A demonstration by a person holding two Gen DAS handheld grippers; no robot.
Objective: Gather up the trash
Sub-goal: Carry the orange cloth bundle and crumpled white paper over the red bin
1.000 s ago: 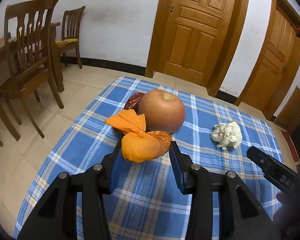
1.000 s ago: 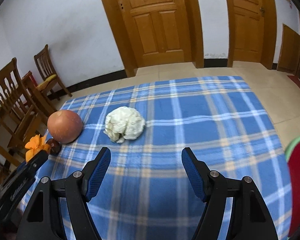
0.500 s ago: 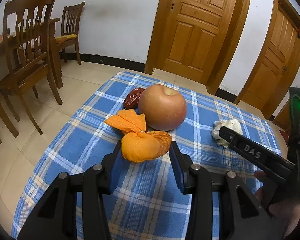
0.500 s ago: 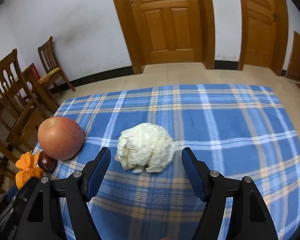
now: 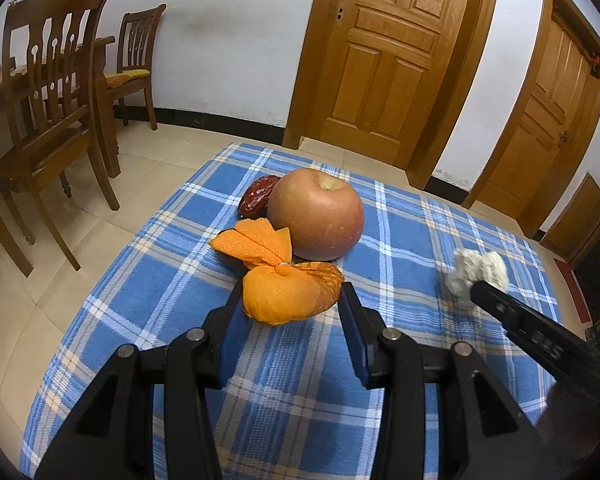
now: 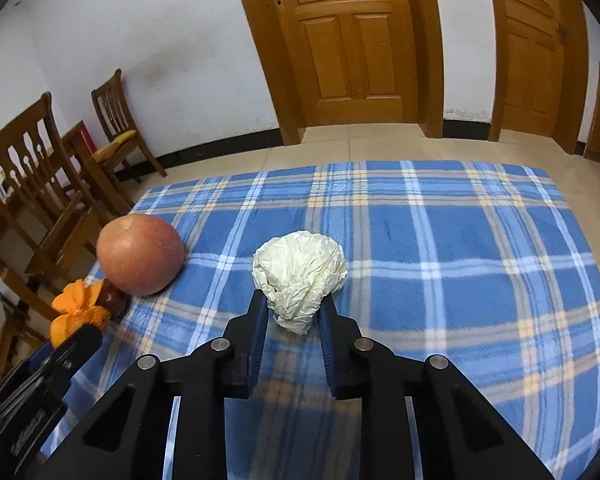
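A crumpled white paper ball (image 6: 298,268) lies on the blue plaid tablecloth (image 6: 460,240). My right gripper (image 6: 292,304) is closing, and its pads pinch the ball's lower end. The left wrist view shows the same ball (image 5: 480,270) at the right, with a black right finger (image 5: 496,300) against it. My left gripper (image 5: 291,294) is shut on an orange twisted wrapper (image 5: 280,304), which rests on the cloth just in front of an apple (image 5: 316,214).
A red date (image 5: 258,200) lies behind the apple, to its left. Wooden chairs (image 5: 48,100) and a table stand to the left on the tiled floor. Two wooden doors (image 6: 340,40) fill the far wall.
My right gripper moved forward and down until its fingers stood either side of the paper ball, then its jaws closed onto it. The left gripper and the orange wrapper have not moved.
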